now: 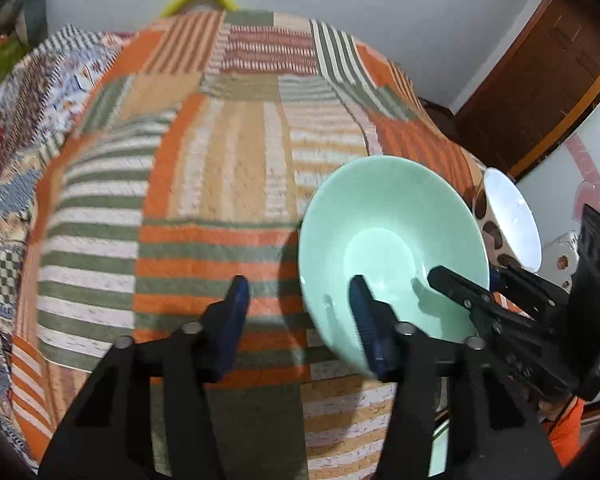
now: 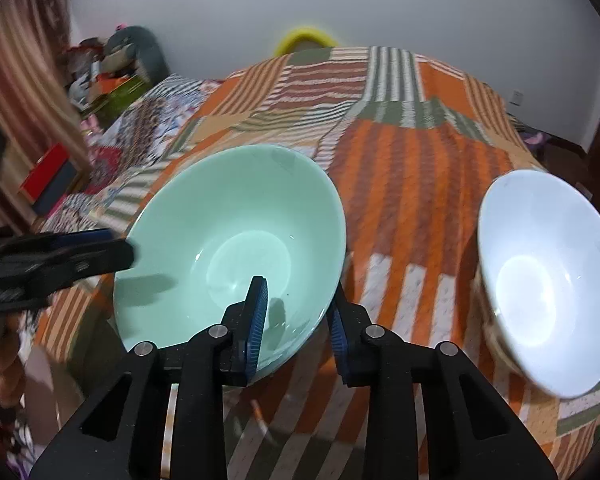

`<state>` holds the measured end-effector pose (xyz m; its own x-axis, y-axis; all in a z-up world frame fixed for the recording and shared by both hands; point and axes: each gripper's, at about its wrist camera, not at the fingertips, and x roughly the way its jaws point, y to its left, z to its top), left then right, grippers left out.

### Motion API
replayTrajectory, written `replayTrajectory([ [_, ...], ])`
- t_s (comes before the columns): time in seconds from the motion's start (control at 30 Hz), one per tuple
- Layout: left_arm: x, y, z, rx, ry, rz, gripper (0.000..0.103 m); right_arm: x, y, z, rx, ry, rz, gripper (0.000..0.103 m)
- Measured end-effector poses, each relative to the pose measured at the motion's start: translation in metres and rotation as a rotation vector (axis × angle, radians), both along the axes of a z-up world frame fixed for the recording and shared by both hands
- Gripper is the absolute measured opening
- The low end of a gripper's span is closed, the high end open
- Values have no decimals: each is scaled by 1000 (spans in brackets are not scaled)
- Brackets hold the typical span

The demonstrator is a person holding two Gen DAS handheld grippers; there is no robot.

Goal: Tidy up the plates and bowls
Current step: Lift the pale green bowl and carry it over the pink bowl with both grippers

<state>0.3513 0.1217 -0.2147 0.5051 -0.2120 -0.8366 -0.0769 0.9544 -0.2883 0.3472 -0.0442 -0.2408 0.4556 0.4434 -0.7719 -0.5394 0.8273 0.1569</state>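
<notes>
The mint-green bowl (image 2: pixel 236 248) is being held tilted above a patchwork striped quilt (image 2: pixel 420 184) that is spread over a bed. The bowl's near rim is being clamped by the right hand-held gripper (image 2: pixel 298 330): one blue-padded finger (image 2: pixel 258 320) is lying inside the bowl and the other is set against its outer wall, so the jaws are being kept nearly together on the rim. In the left wrist view the same bowl (image 1: pixel 388 248) is being approached by the left hand-held gripper (image 1: pixel 300 320), whose jaws are standing apart; one blue pad (image 1: pixel 366 320) is seen over the bowl's inner wall and the other (image 1: pixel 236 312) is lying well outside the rim, over the quilt. Whether that inner pad is touching the bowl cannot be told. A white bowl (image 2: pixel 548 280), patterned with brown spots on its outside, is being shown just beside the green one, to its right.
</notes>
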Motion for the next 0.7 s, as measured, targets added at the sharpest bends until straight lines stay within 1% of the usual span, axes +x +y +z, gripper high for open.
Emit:
replayTrajectory([
  [0.03, 1, -1, -4, -3, 11, -7, 33, -4, -1, 0, 3, 3, 8, 26],
  [0.07, 1, -2, -8, -4, 21, -15, 30, -3, 0, -1, 5, 5, 9, 26],
  [0.1, 1, -3, -10, -4, 27, -21, 23, -4, -1, -1, 9, 9, 7, 26],
  [0.13, 0, -5, -13, -3, 29, -26, 18, -4, -2, -1, 17, 14, 1, 25],
  [0.17, 0, -6, -15, -6, 25, -32, 16, -3, -4, -1, 31, 25, -10, 25],
  [0.23, -2, -9, -15, -4, 17, -39, 10, -1, -7, -2, 67, 56, -29, 25],
  [0.37, -3, -14, -11, 34, -5, -44, 10, 2, -10, -2, 110, 97, -64, 23],
  [0.6, -19, -24, 7, 82, -59, -62, 10, -9, -15, 5, 128, 90, -97, 23],
  [0.7, -29, -28, 17, 95, -85, -63, 10, -19, -18, 14, 146, 72, -105, 23],
])
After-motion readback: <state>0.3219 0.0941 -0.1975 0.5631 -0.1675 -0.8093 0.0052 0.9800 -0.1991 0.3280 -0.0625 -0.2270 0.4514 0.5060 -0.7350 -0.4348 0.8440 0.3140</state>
